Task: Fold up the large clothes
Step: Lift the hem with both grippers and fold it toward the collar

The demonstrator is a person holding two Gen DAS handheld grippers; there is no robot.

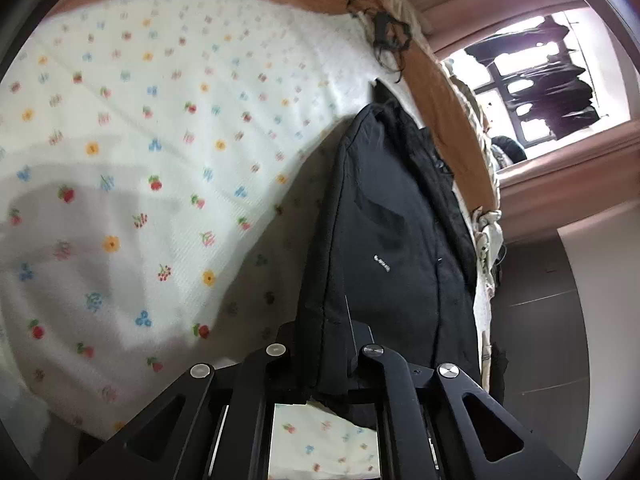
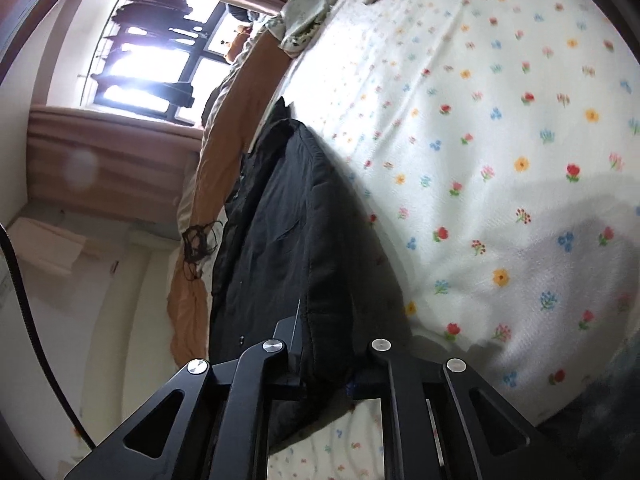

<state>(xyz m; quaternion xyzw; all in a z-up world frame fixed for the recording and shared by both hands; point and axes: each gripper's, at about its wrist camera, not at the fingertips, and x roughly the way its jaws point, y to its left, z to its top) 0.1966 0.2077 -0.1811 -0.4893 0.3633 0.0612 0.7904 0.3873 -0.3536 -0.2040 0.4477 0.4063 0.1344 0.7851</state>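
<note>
A large black garment [image 1: 384, 240] with a small white label lies stretched along the edge of a bed covered by a white flowered sheet [image 1: 140, 140]. My left gripper [image 1: 326, 344] is shut on one end of the garment, cloth bunched between its jaws. In the right wrist view the same black garment [image 2: 288, 232] runs away from my right gripper [image 2: 326, 340], which is shut on its other end. The flowered sheet [image 2: 500, 140] fills the right side of that view. The fingertips of both grippers are hidden by the cloth.
An orange blanket [image 1: 440, 92] runs along the bed's far edge, with a tangle of dark cord [image 1: 384, 36] on it. A bright window with hanging dark clothes [image 1: 540, 80] is beyond, also in the right wrist view [image 2: 152, 60]. Dark floor [image 1: 536, 340] lies beside the bed.
</note>
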